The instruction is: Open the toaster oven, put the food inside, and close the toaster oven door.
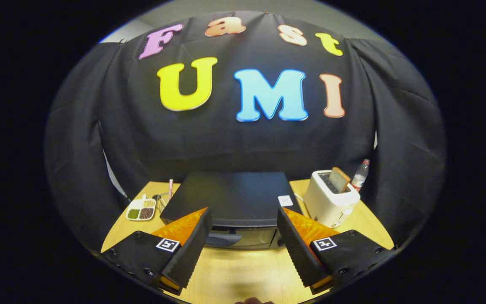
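Gripper view takes in one black toaster oven on the wooden desk, its door closed, sitting just ahead of and between the two fingers, which stand wide apart with nothing held in the gripper. Right of the oven stands one white toaster with one slice of bread upright in its slot, and one bottle behind it. Left of the oven lies one divided dish with four compartments
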`<state>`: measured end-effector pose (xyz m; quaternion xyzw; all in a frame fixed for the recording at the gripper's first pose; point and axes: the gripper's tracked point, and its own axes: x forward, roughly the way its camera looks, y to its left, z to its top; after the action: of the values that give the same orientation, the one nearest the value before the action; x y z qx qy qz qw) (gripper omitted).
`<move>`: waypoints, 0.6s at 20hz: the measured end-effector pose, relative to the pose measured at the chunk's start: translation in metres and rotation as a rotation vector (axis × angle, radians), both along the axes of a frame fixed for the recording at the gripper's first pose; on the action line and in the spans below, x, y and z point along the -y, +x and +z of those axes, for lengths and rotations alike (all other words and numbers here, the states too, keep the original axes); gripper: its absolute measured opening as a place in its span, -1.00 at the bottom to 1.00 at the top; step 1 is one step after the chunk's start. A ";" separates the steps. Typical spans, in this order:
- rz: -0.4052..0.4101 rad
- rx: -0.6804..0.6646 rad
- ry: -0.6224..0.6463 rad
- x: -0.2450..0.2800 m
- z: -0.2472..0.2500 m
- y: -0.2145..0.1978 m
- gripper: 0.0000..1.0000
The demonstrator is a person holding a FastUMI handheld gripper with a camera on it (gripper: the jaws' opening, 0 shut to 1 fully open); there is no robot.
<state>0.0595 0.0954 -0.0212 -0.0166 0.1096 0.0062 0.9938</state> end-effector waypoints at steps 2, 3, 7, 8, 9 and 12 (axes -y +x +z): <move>-0.033 0.093 0.042 0.025 0.029 -0.022 0.97; -0.048 0.132 0.063 0.038 0.039 -0.034 0.97; -0.104 0.247 0.068 0.092 0.065 -0.079 0.96; -0.125 0.257 0.061 0.105 0.066 -0.092 0.96; -0.143 0.259 0.058 0.115 0.064 -0.101 0.96; -0.174 0.280 0.051 0.134 0.059 -0.128 0.96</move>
<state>-0.0689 -0.0382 0.0374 0.0174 -0.0290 -0.0793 0.9963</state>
